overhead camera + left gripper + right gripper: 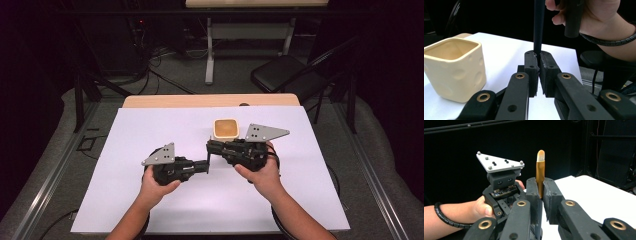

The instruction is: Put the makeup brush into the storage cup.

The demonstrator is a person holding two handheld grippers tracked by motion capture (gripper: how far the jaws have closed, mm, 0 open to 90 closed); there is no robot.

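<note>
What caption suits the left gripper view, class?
Left gripper shut on a thin dark rod, beside a cream dimpled cup.

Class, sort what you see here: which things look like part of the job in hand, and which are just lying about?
Likely part of the job:
- left gripper, shut on a black rod
- right gripper, shut on a gold stick
- cream cup on the table, probably

Just lying about:
- black chair
- floor cables
- far table

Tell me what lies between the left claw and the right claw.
A thin dark stick spans the gap, seen in the high view; the left claw and right claw are each shut on it.
</note>
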